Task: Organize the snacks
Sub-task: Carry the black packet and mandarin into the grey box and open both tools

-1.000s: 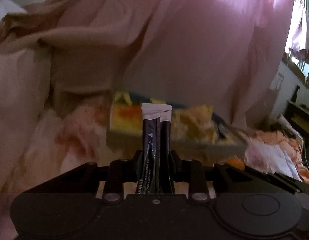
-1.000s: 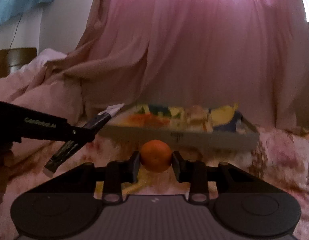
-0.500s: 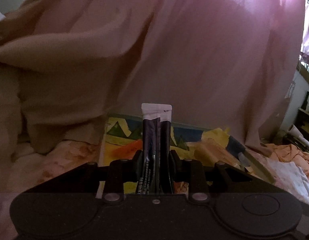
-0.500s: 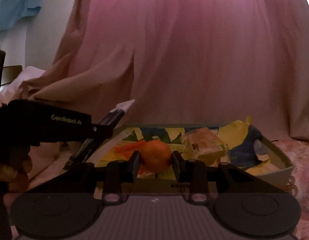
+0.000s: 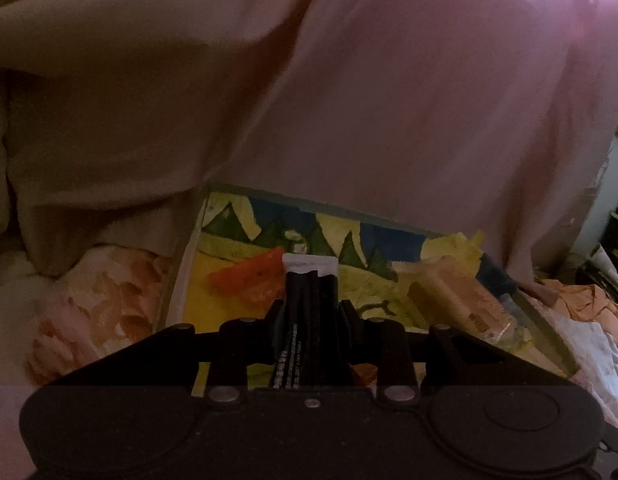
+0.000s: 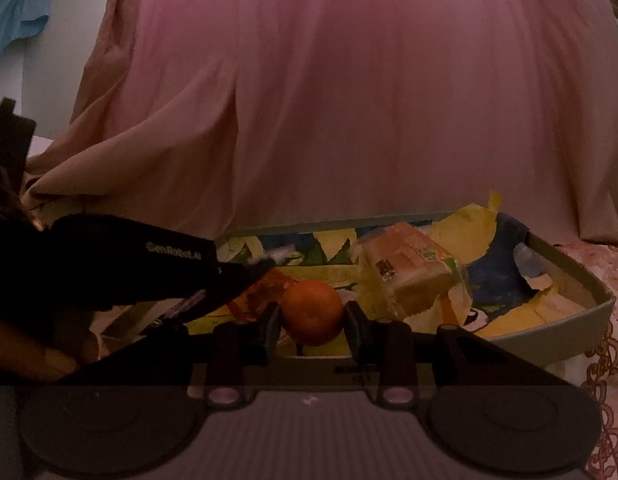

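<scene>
Carrying snacks over the tray, drop-off next.
My left gripper [image 5: 311,312] pinches dark sachets [image 5: 310,300]; right gripper [image 6: 312,320] pinches an orange [image 6: 312,312], both low centre over the tray [image 6: 565,320]. Next: lower, release on bare liner left of the bread pack [image 6: 413,272]; curtain [image 6: 349,100] crowds the far rim.

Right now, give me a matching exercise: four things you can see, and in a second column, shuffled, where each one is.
Things:
1. orange
2. dark stick packets
3. wrapped bread pack
4. red-orange wrapper

Places:
A. lying in the tray, towards its right
B. clamped in the left gripper
C. lying in the tray, towards its left
D. clamped in the right gripper

Pairs: 1-D, 2-B, 3-A, 4-C
</scene>
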Tool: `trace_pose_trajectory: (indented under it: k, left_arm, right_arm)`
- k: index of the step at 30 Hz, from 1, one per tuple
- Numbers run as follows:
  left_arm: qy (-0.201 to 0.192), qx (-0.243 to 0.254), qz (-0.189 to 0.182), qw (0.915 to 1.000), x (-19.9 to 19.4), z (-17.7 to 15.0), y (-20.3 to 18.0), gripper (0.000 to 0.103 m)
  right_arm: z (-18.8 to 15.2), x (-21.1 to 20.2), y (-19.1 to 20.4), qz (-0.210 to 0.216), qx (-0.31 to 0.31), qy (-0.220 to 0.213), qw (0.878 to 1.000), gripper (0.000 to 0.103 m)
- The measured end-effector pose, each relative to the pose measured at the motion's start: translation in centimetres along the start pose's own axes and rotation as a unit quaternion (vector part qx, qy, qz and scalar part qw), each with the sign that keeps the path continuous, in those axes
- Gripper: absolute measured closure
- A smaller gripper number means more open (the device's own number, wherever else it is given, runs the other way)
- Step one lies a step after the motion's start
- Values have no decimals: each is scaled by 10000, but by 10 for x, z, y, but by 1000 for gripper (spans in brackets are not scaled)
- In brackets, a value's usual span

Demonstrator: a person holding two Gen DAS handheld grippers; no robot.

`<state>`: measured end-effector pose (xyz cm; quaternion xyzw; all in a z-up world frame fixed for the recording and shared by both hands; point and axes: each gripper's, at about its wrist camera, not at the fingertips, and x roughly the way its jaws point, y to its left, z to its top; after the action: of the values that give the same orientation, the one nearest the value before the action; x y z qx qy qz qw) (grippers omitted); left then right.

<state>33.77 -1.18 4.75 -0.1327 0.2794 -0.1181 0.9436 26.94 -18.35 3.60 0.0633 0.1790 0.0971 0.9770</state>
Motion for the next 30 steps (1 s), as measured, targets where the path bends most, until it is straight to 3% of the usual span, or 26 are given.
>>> trace_pose_trajectory:
  k: [3, 7, 18, 22, 30]
  left_arm:
    - [23, -72, 37, 10000, 1, 1, 1, 68]
    - [-42, -274, 78, 9996, -4, 3, 4, 46]
    - [-581, -252, 120, 9979, -62, 7, -1, 13]
    - [-785, -135, 8, 9968, -92, 7, -11, 7]
    - [-1107, 143, -147, 9936, -156, -6, -31, 1]
  right_arm:
    - [1, -1, 1, -23, -16, -11, 10000, 59]
    - [2, -7, 2, -116, -45, -33, 9999, 51]
    - [21, -55, 5, -237, -310, -430, 9983, 26]
    - [29, -85, 5, -388, -403, -654, 9963, 7]
    - [38, -146, 4, -676, -708, -885, 9913, 0]
